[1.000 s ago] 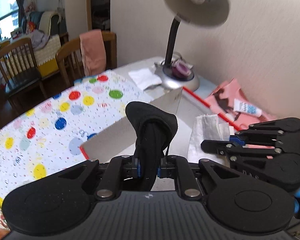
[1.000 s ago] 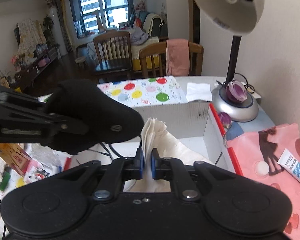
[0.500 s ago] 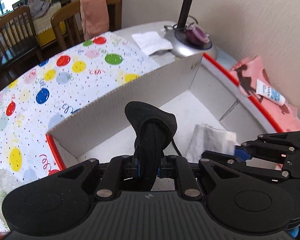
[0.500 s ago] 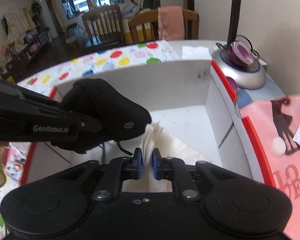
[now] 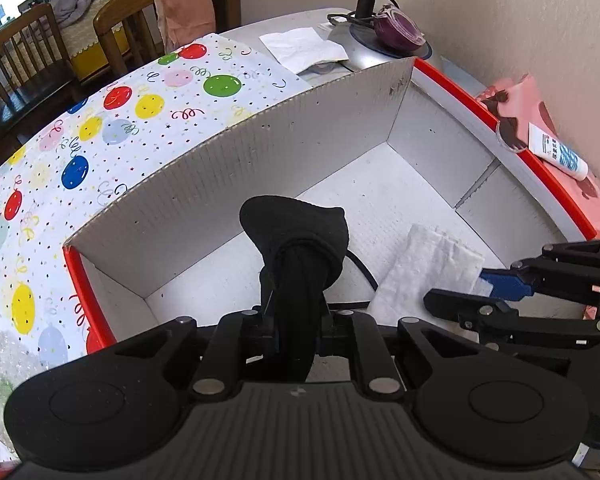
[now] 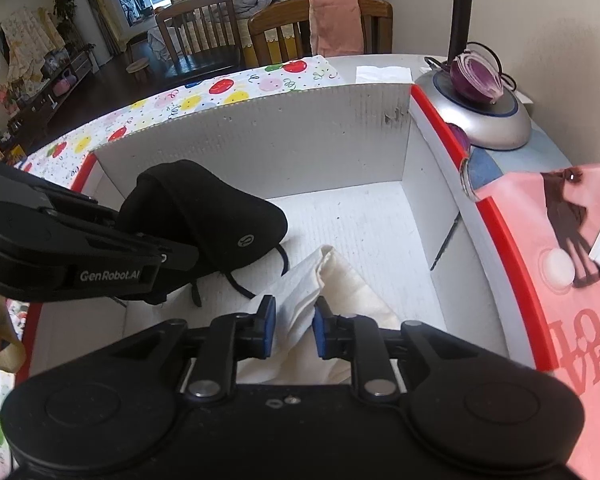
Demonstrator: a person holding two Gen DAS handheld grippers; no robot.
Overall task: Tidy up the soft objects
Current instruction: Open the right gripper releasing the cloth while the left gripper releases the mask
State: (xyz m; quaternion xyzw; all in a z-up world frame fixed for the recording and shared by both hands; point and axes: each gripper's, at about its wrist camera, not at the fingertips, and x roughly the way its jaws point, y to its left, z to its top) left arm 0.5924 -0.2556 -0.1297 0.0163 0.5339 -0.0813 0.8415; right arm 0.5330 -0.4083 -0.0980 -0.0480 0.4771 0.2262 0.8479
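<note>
My left gripper is shut on a black soft pouch and holds it inside the white cardboard box with red edges. The pouch also shows in the right wrist view, above the box floor. My right gripper is open, its blue pads either side of a white cloth that lies on the box floor. In the left wrist view the cloth lies flat and the right gripper sits at its near right edge.
A balloon-print sheet covers the table left of the box. A lamp base with a purple onion stands behind the box. A pink cloth with a small tube lies to the right. Chairs stand beyond the table.
Both grippers moved down into the box. My right gripper opened and let go of the white cloth, which now lies on the box floor. The left stays shut on the pouch.
</note>
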